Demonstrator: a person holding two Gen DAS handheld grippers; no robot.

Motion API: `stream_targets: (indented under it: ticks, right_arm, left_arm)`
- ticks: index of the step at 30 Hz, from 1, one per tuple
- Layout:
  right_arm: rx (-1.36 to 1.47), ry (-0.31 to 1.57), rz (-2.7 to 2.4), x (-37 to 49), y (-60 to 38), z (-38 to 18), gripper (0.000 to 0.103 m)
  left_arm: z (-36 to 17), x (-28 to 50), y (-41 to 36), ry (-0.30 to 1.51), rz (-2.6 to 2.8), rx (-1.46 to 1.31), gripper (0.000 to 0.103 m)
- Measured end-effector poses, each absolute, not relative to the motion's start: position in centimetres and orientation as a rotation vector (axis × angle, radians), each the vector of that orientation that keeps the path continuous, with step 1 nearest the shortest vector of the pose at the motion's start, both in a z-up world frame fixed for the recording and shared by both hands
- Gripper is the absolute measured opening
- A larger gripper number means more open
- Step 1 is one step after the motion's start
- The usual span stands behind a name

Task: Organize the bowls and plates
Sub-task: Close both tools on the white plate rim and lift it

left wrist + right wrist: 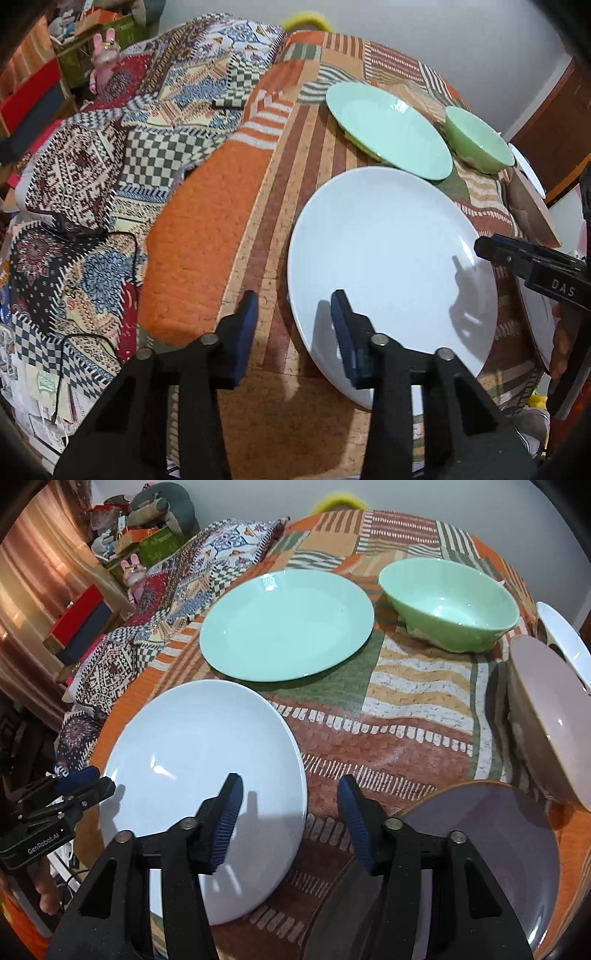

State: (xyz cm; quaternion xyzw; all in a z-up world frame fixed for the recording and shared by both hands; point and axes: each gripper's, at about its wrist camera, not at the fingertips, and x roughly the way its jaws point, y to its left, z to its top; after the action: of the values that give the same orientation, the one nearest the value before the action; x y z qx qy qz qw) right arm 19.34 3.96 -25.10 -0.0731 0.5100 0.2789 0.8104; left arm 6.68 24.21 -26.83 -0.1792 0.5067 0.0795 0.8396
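Left wrist view: left tongs (295,325) gape, straddling the round white ceramic plate (388,251) rim on the patchwork-clothed tabletop (207,258). Right tongs (484,247), spread beside that plate's far rim, read "DAS"; right wrist view shows "GenRobot.AI" on the left tongs.

Patchwork cloth (413,716) and clutter

A pink rabbit toy (104,55) is seen at ten o'clock, beside stacked boxes (79,624).

Bench under patchwork cloth (406,716). On it: white plate (199,775) at 8 o'clock, mint plate (288,627) at 11, green bowl (447,602) at 1, pink bowl (550,709) at 3, purple plate (498,849) at 5.
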Motion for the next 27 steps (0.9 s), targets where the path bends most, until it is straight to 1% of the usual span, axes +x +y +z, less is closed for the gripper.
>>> stream_targets:
  ticks: [2, 7, 12, 16, 18, 27]
  right_arm:
    - [-0.165, 1.11, 0.595, 19.6, 4.2, -25.5, 0.041]
    - [-0.175, 1.125, 0.586, 19.9, 4.4, -25.9, 0.038]
    - [-0.189, 1.143, 0.588, 20.2, 4.7, -26.5, 0.035]
    - [-0.186, 1.15, 0.605, 20.3, 4.9, -26.6, 0.035]
    - [-0.191, 1.147, 0.634, 20.2, 5.1, -26.7, 0.029]
    - [-0.2, 1.151, 0.643, 19.8, 5.4, -26.4, 0.028]
  left_arm:
    - [-27.3, 6.8, 24.2, 1.083, 0.154, -0.391, 0.032]
    - [-27.5, 7.0, 23.8, 1.076, 0.131, -0.395, 0.03]
    - [-27.7, 7.6, 23.7, 1.079, 0.116, -0.403, 0.029]
    - [-27.8, 7.8, 23.6, 1.078, 0.117, -0.404, 0.029]
    - [-27.8, 7.8, 23.5, 1.075, 0.111, -0.406, 0.029]
    - [-27.7, 7.1, 23.7, 1.08, 0.121, -0.4, 0.029]
